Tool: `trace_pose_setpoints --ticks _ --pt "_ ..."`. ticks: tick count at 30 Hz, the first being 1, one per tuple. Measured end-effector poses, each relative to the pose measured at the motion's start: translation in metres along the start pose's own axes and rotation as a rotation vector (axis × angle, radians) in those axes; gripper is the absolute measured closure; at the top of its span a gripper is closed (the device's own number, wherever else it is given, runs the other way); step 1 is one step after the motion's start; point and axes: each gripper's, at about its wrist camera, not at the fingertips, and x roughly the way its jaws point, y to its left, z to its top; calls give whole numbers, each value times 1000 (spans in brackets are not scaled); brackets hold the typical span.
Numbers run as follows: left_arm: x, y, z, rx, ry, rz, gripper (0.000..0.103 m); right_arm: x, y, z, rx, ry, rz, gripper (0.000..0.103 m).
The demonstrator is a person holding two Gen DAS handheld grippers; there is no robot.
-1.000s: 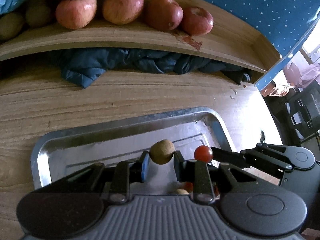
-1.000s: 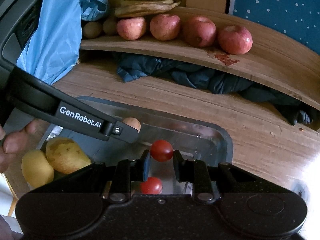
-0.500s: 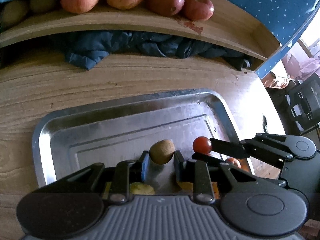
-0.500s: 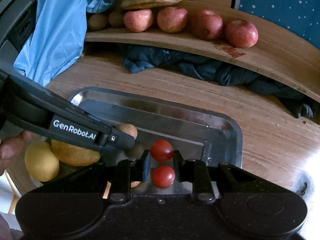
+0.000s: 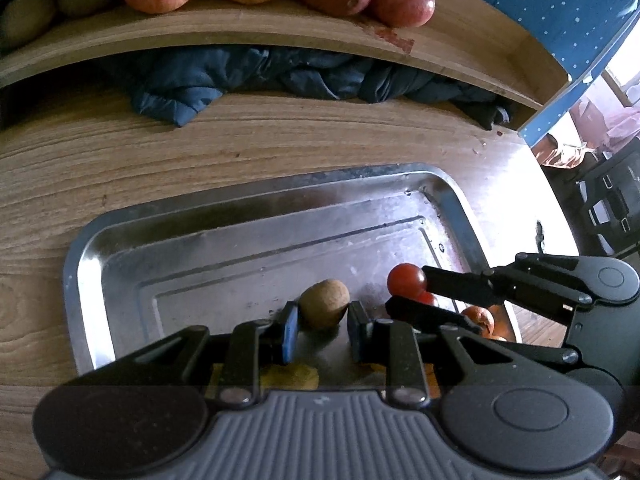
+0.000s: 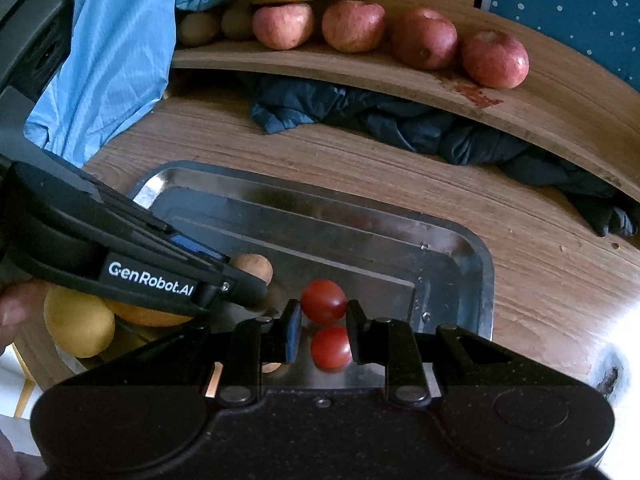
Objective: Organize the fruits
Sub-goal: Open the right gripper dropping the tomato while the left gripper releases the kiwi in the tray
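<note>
Hovering low over the steel baking tray (image 5: 86,280): small brown round fruit (image 5: 324,308), clamped between the pads of the left gripper (image 5: 320,326); small red cherry tomato (image 6: 323,301), clamped in the right gripper (image 6: 320,326). Change over the last second: the tray has slid up both views and more of its floor shows, so both loads look nearer set-down. Second tomato (image 6: 331,347) already lies on the tray. Beyond: wooden table (image 5: 280,148), shelf of red apples (image 6: 420,40).
</note>
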Motion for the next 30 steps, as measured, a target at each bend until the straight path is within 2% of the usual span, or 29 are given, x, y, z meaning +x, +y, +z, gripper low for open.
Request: trace_pose_setpoints --ticks 9,27,30 --pt "2 -1 2 9 3 5 74 2 -1 0 -19 7 5 77" --pt "3 -2 2 -9 13 9 73 1 -4 -1 1 12 20 69" --pt "1 -2 1 -14 7 10 68 0 -4 -2 5 11 22 65"
